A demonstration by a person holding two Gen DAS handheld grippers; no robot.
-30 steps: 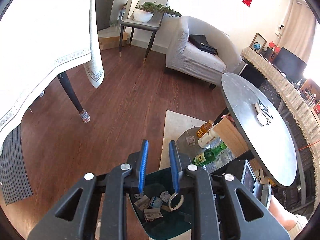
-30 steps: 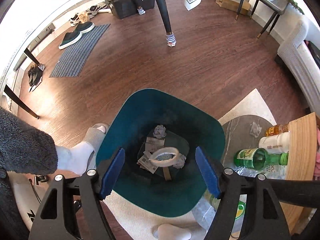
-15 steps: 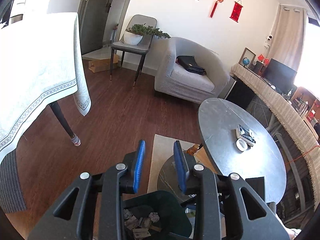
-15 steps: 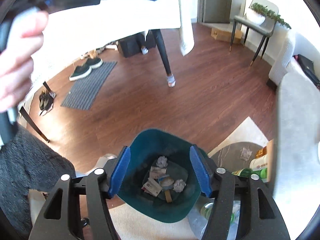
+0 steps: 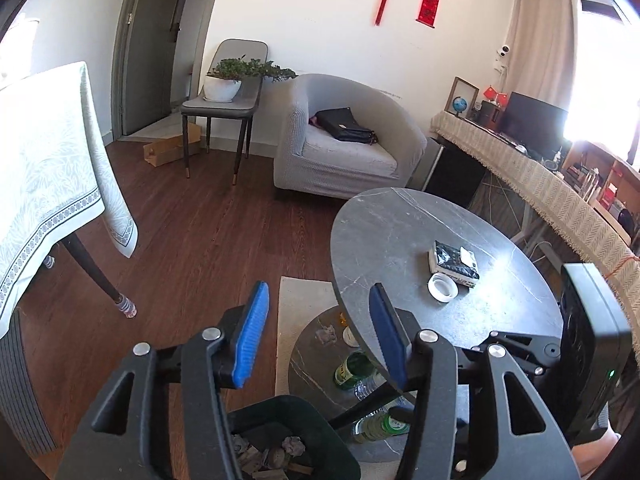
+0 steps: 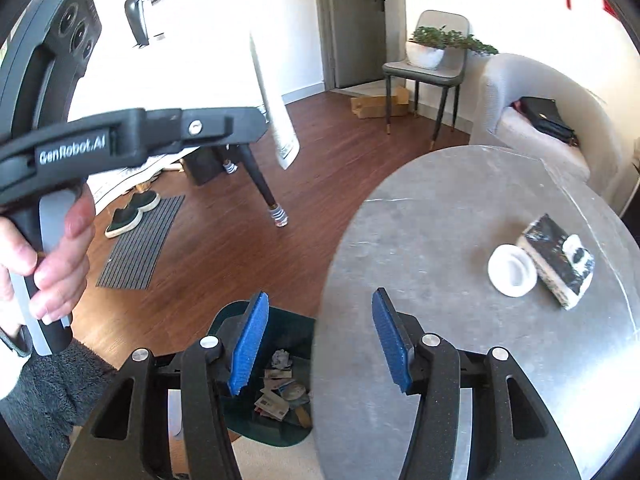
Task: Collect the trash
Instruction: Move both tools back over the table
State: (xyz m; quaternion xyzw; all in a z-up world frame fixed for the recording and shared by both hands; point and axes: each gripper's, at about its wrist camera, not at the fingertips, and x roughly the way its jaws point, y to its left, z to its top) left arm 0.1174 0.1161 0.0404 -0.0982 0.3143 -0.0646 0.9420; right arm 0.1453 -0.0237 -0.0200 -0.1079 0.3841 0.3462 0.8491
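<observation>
A dark green trash bin (image 6: pixel 280 328) stands on the floor below the round grey table (image 6: pixel 460 216), with crumpled paper and scraps (image 6: pixel 280 392) inside. It also shows in the left wrist view (image 5: pixel 296 420). A white round lid (image 6: pixel 512 270) and a black-and-white packet (image 6: pixel 560 264) lie on the table. My left gripper (image 5: pixel 320 336) is open and empty, high above the bin and the table's near edge. My right gripper (image 6: pixel 320 340) is open and empty, over the table's left edge.
A low round side table (image 5: pixel 316 364) holds green bottles (image 5: pixel 352 368) and a crumpled tissue (image 5: pixel 326 334). A cloth-covered dining table (image 5: pixel 48 184), a chair with a plant (image 5: pixel 224 100), a grey armchair (image 5: pixel 344 148) and a doormat with shoes (image 6: pixel 140 236) stand around.
Both grippers have risen from right above the bin to above table height and tilted up. The left gripper's jaws have opened wider. A tape ring seen over the bin now lies inside it.
</observation>
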